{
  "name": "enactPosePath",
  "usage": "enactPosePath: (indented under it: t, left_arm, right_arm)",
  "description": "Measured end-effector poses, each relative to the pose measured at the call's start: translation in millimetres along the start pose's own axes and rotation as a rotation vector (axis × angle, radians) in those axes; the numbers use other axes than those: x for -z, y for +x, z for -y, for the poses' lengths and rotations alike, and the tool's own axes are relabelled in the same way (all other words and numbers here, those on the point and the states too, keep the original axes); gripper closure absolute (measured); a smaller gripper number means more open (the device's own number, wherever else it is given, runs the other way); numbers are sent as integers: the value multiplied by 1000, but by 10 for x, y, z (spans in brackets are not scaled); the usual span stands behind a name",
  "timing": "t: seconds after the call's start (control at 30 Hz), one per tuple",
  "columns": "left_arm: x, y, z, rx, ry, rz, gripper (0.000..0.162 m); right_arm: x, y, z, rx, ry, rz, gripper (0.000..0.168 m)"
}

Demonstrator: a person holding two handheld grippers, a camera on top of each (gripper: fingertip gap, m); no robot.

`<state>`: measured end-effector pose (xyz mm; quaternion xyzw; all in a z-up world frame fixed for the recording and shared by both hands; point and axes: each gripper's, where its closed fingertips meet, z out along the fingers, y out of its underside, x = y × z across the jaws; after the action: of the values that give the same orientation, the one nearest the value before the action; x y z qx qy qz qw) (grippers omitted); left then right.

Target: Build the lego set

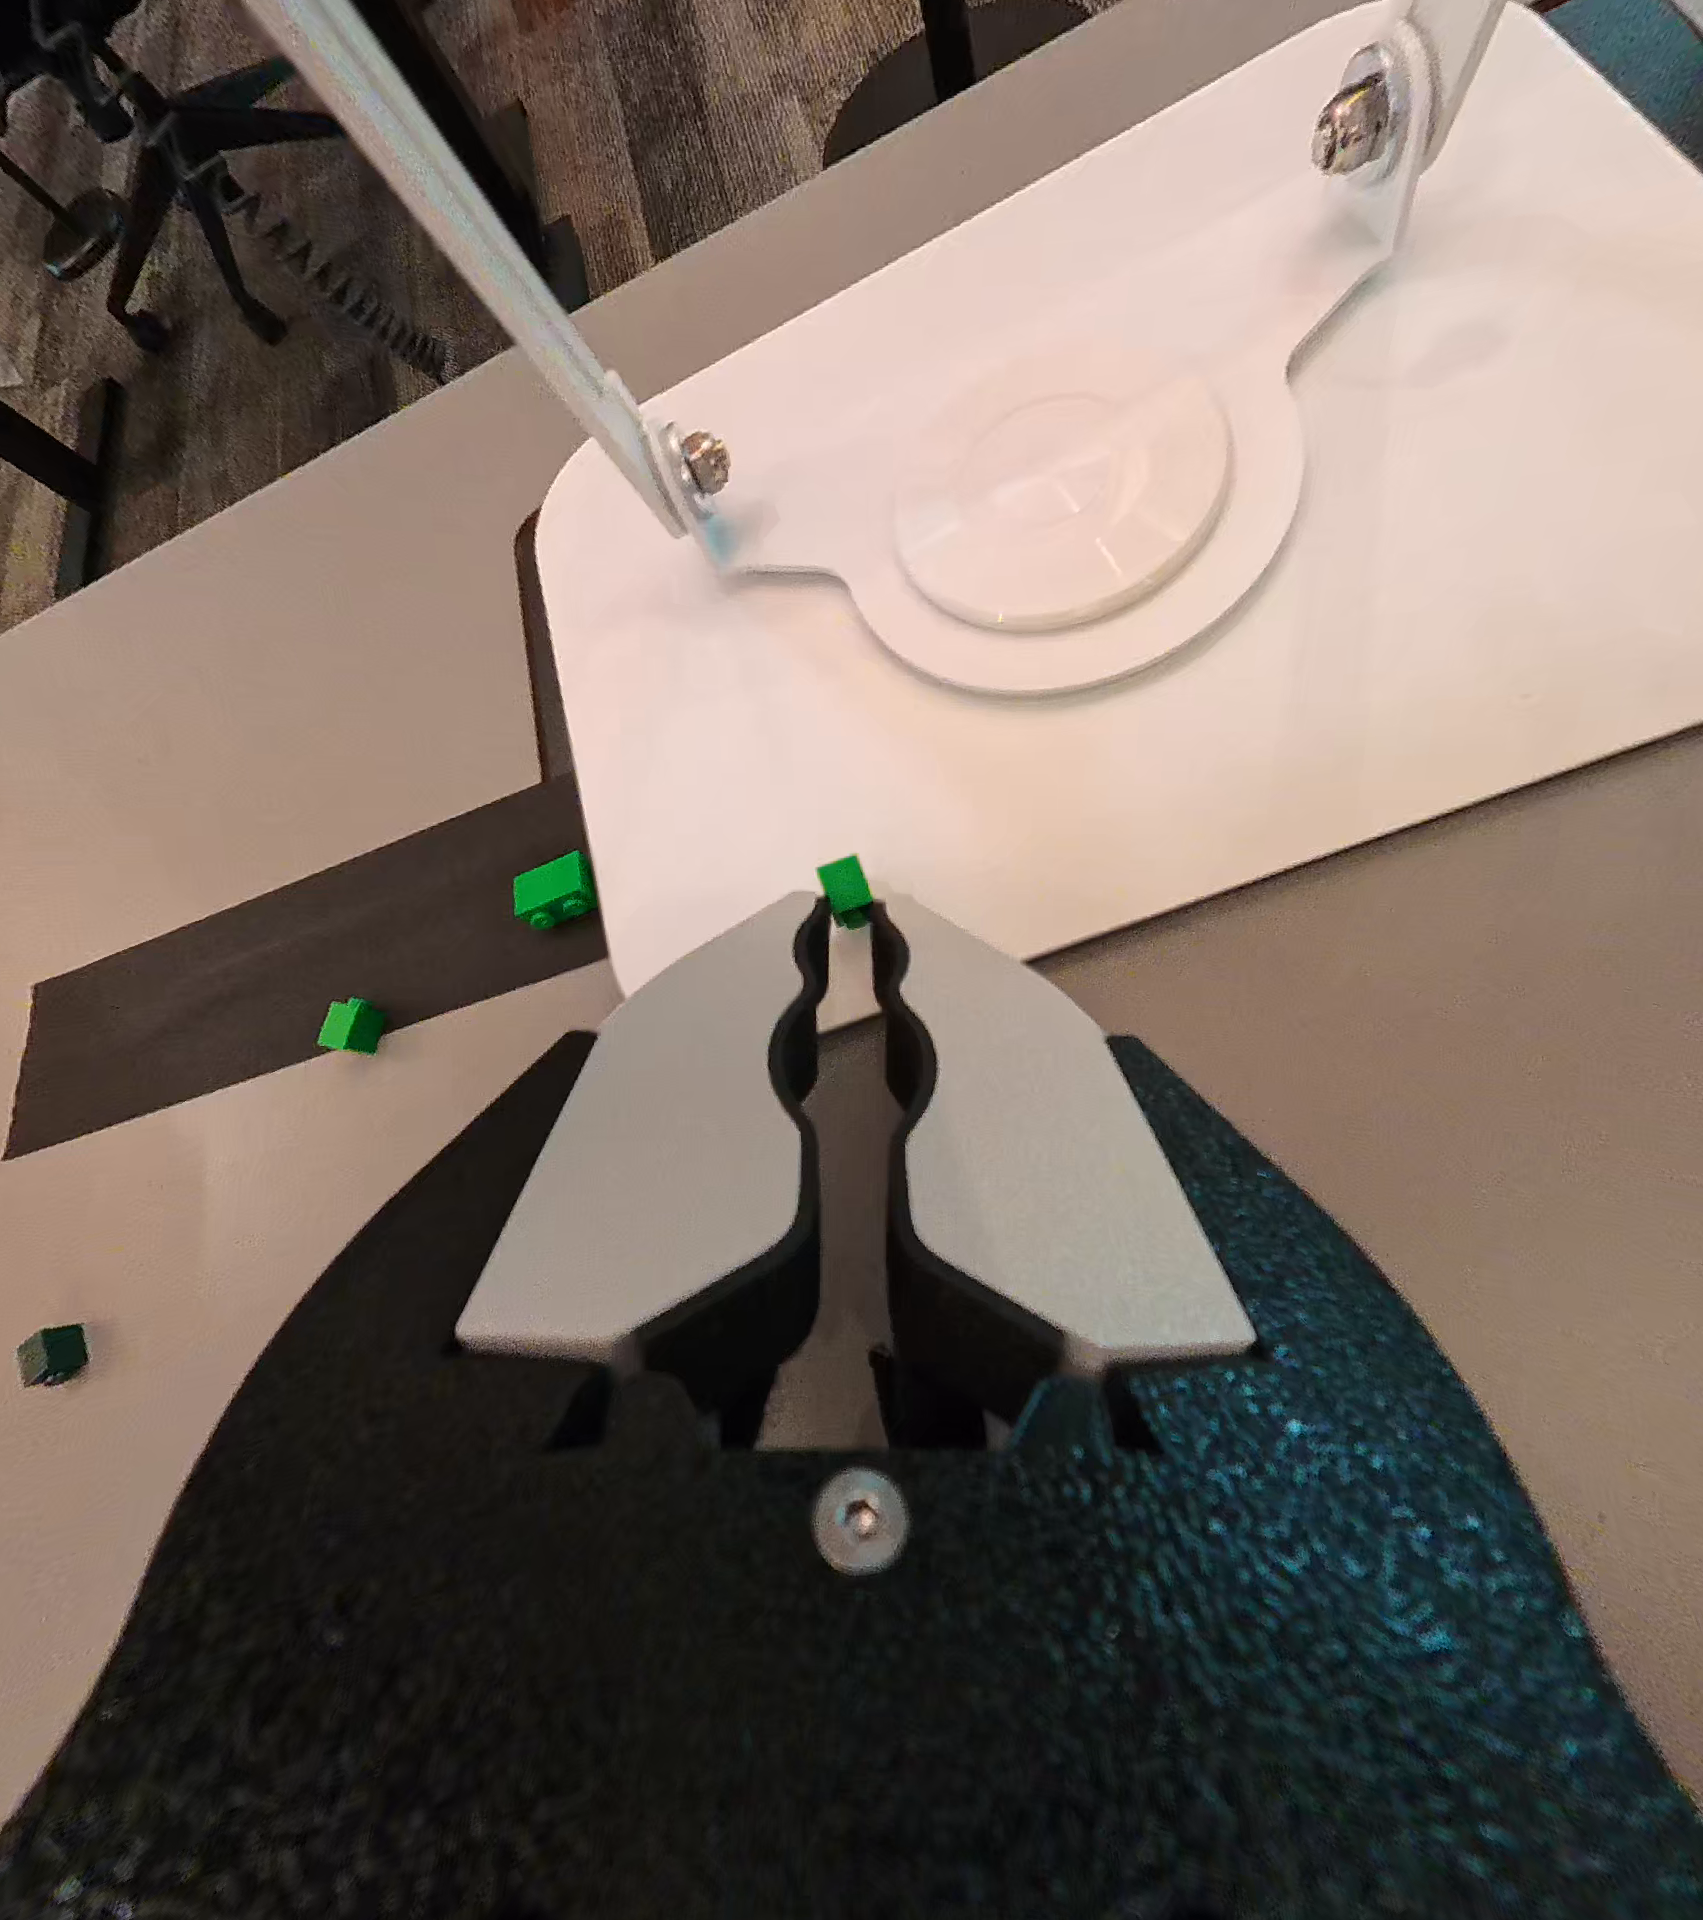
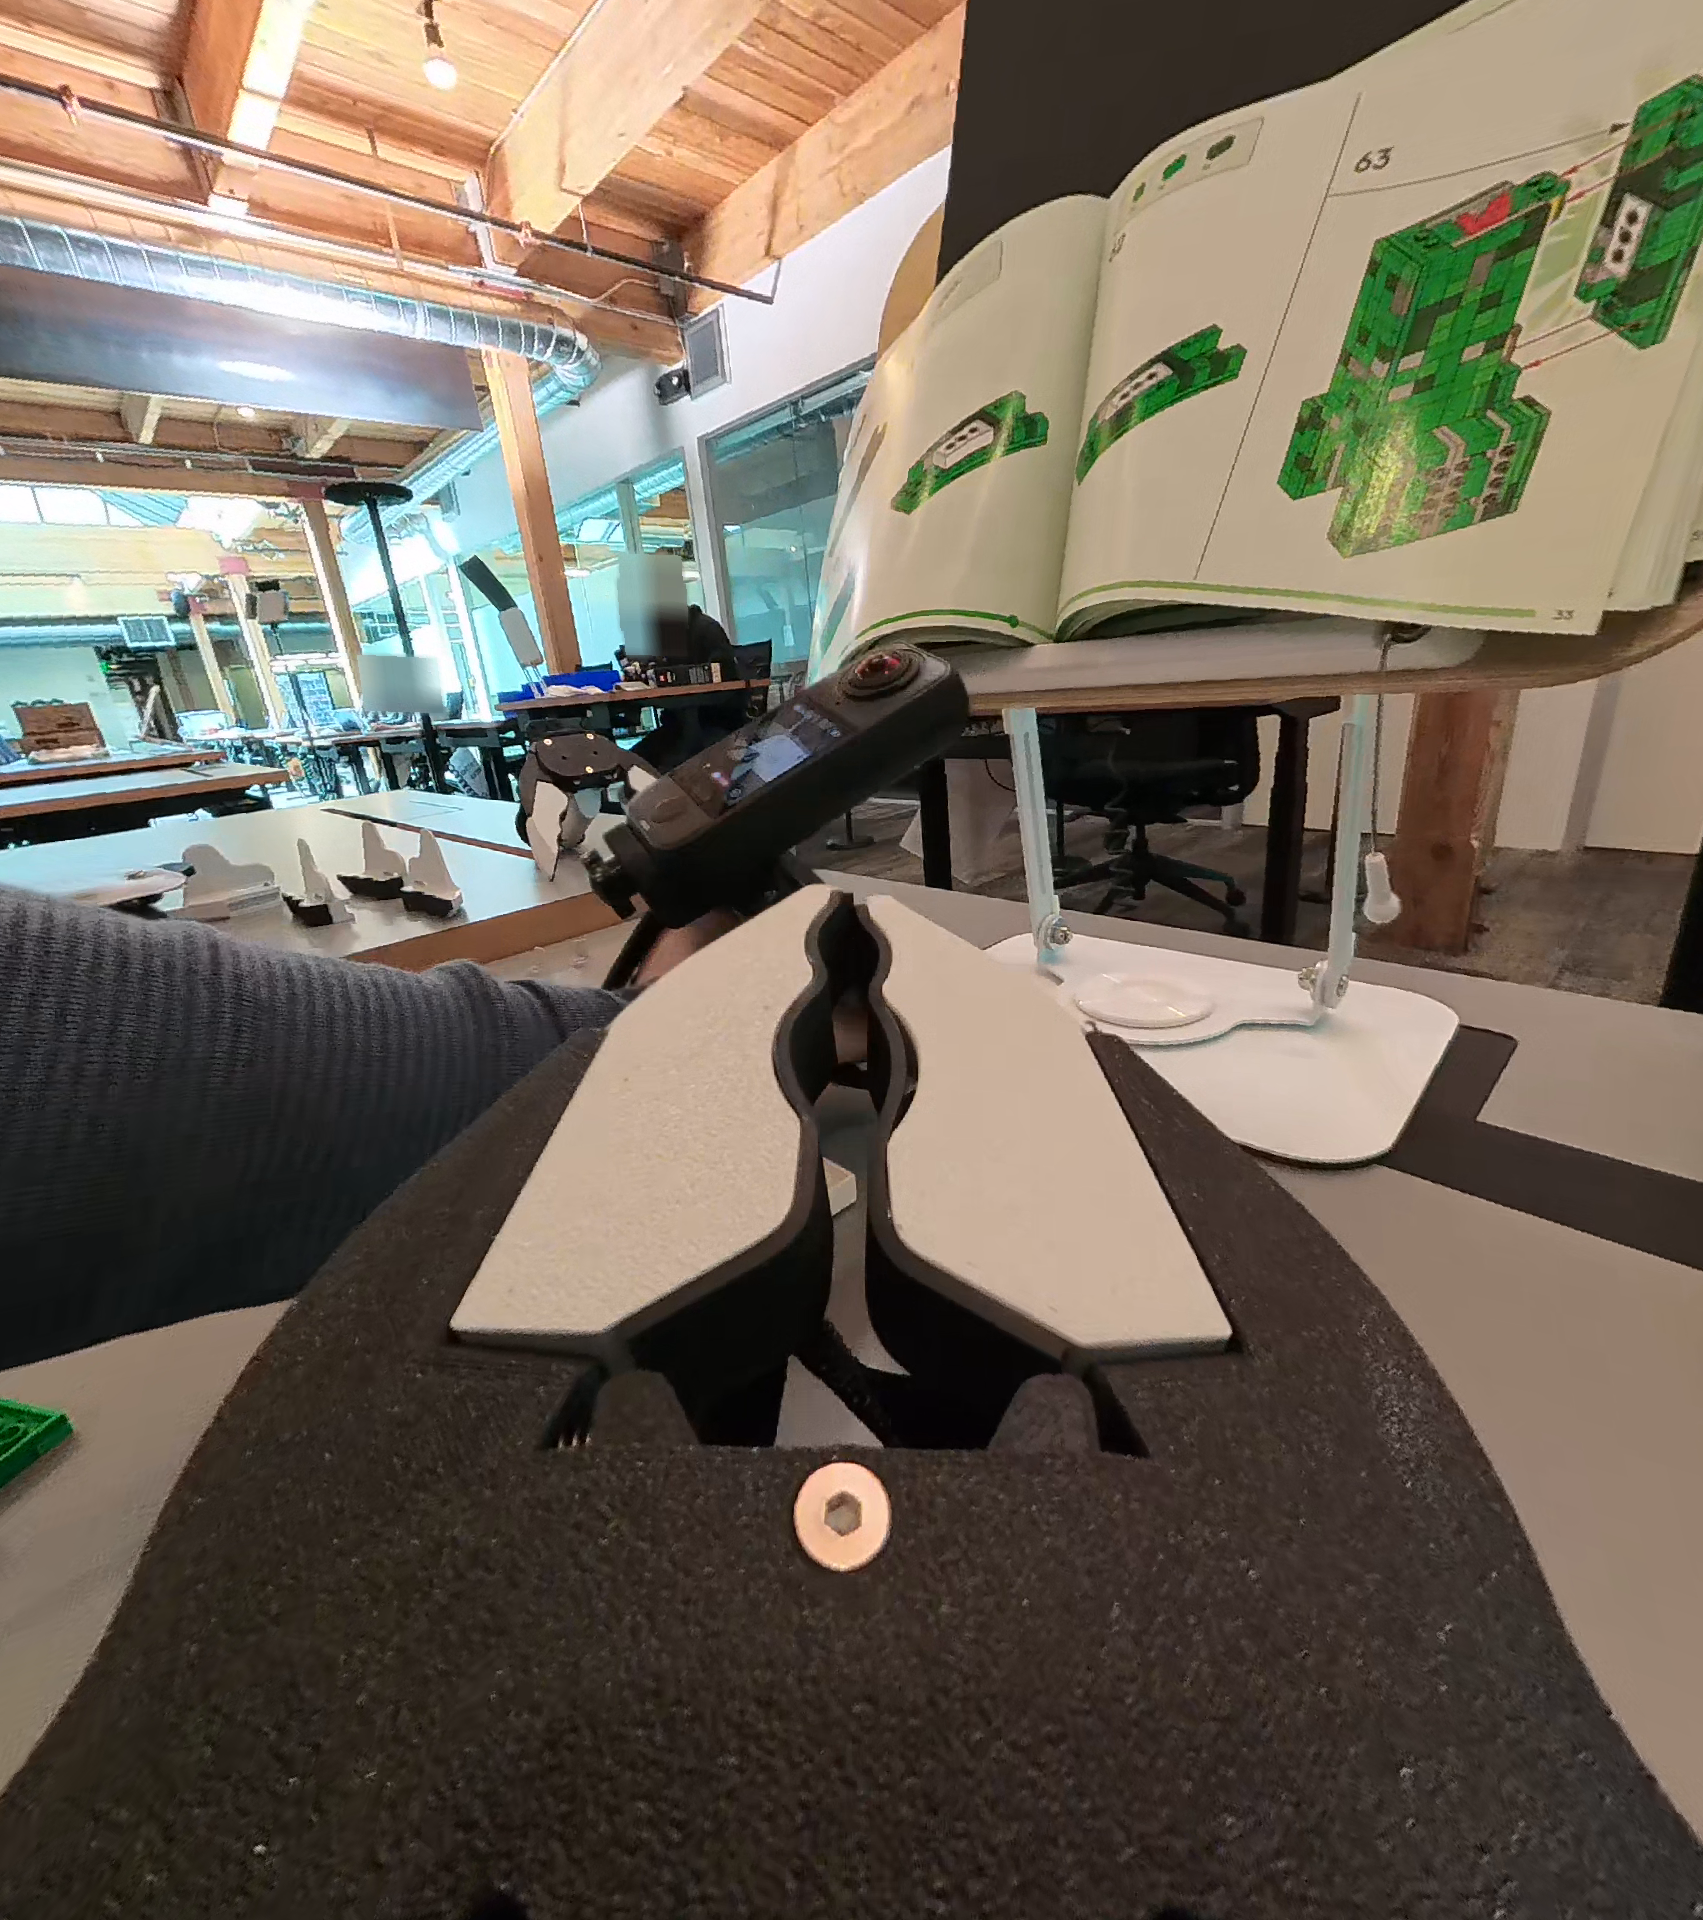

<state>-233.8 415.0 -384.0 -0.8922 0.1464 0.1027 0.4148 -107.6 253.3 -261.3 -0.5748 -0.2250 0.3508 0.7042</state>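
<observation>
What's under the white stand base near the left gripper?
The white stand base rests on the grey table, partly over a black strip. What lies beneath its middle is covered.

Left tongs [image 1: 849, 914] nearly closed, tips pinching small green brick [image 1: 842, 885]; right tongs [image 2: 852, 920] closed, empty, raised.

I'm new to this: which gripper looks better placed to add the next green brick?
Probably the left. The left gripper already pinches a small green brick at its fingertips, above the white stand base. The right gripper is shut on nothing, pointing away from the bricks.
</observation>
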Motion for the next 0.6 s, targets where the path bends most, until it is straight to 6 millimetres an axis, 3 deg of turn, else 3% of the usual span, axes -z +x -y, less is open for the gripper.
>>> enactPosePath:
  t: [0.17,0.27,0.33,0.47,0.6]
  left_arm:
    - [70,-35,-27,-3,20,10,155]
    - [145,29,5,-68,43,-16,155]
    - [297,146,96,-145,125,-77,155]
    - [966,495,206,-420,384,-252,155]
    - [1809,738,22,-609,577,-424,155]
  right_arm:
    - [-13,-41,-26,29,-14,12,168]
    - [-14,-38,-36,37,-21,16,168]
    - [-7,-46,-16,36,-11,38,168]
    - [12,-109,24,31,4,134,168]
    - [42,-276,59,20,11,280,168]
